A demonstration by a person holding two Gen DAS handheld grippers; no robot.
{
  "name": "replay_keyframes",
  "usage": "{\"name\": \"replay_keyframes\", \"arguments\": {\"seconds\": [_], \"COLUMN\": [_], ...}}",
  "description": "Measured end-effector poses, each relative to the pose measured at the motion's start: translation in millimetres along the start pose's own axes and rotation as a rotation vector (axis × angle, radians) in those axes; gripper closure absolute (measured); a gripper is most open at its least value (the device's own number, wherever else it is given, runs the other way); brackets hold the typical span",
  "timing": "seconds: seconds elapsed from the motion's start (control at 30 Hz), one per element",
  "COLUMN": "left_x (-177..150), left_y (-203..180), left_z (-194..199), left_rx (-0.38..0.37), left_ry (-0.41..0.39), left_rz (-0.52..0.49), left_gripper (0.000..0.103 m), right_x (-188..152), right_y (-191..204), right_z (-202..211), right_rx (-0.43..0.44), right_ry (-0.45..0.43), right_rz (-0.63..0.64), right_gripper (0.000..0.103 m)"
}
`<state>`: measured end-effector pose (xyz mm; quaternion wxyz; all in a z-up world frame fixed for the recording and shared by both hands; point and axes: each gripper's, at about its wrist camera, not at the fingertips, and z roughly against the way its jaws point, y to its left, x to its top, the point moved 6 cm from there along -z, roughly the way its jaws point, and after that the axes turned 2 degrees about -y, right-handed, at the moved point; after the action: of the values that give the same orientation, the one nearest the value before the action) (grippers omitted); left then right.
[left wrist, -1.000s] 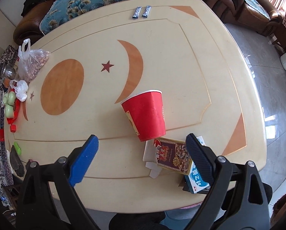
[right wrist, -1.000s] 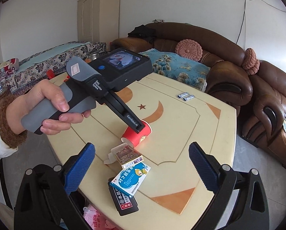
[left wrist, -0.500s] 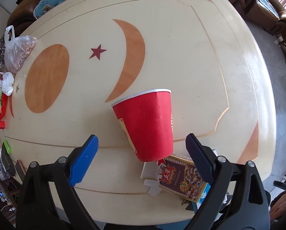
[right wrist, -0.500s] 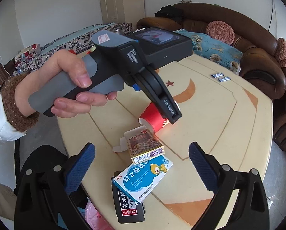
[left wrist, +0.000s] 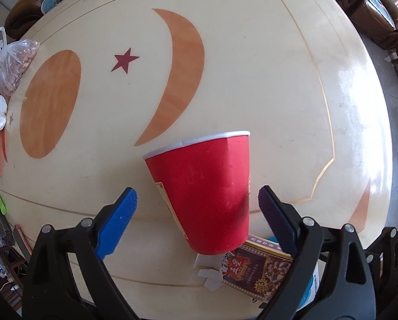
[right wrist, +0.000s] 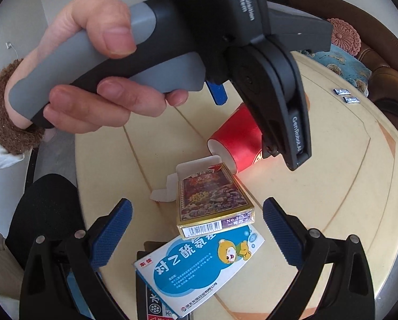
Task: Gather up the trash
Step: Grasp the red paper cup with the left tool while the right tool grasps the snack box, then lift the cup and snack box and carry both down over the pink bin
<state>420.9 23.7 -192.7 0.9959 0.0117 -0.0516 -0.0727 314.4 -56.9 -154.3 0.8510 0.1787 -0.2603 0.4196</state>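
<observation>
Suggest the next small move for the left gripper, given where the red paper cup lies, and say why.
Probably ease the left gripper forward and down a little, then close. The red paper cup lies on its side on the cream table, already between the open blue fingers, but neither pad touches it yet. Its base rests against the dark printed card box.

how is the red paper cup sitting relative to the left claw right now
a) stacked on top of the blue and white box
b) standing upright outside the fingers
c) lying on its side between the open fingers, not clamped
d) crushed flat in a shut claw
c: the red paper cup lies on its side on the table, rim pointing away, between the fingers of the open left claw, with a gap visible on each side.
</observation>
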Motion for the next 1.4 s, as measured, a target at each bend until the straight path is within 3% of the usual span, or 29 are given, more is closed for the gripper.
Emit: {"name": "replay_keyframes", "arguments": {"seconds": [0.2,0.37,0.53,0.83,1.1,1.13,1.4], "left_x": [4,6,9,13,15,2,-2], "left_y": [0,0,-1,3,-10,-2,14], "left_z": [-11,-20,-25,-40,-27,-20,18], "left_rx": [-0.024,-0.037,-0.043,-0.051,-0.062,-0.058,-0.067], "left_ry": [0.021,0.033,0.035,0.071,0.021,0.012,-0.070], "left_rz": [0.007,0.010,0.007,0.001,-0.014,-0.019,0.010], "left_gripper": [0.013,0.013,0.014,0.041,0.042,0.042,0.042], "right_x": [1,3,2,3,-2,-14,-10], "right_y": [-2,0,3,1,3,4,18], "right_z": [-19,-30,-38,-26,-13,-4,9], "right_rx": [0.017,0.026,0.012,-0.056,-0.104,-0.108,-0.138], "right_ry": [0.020,0.046,0.056,-0.014,-0.030,-0.033,-0.054], "right_rz": [0.018,0.036,0.050,0.028,0.021,0.018,0.021], "right_gripper": [0.008,0.037,0.044,0.044,0.044,0.044,0.044]}}
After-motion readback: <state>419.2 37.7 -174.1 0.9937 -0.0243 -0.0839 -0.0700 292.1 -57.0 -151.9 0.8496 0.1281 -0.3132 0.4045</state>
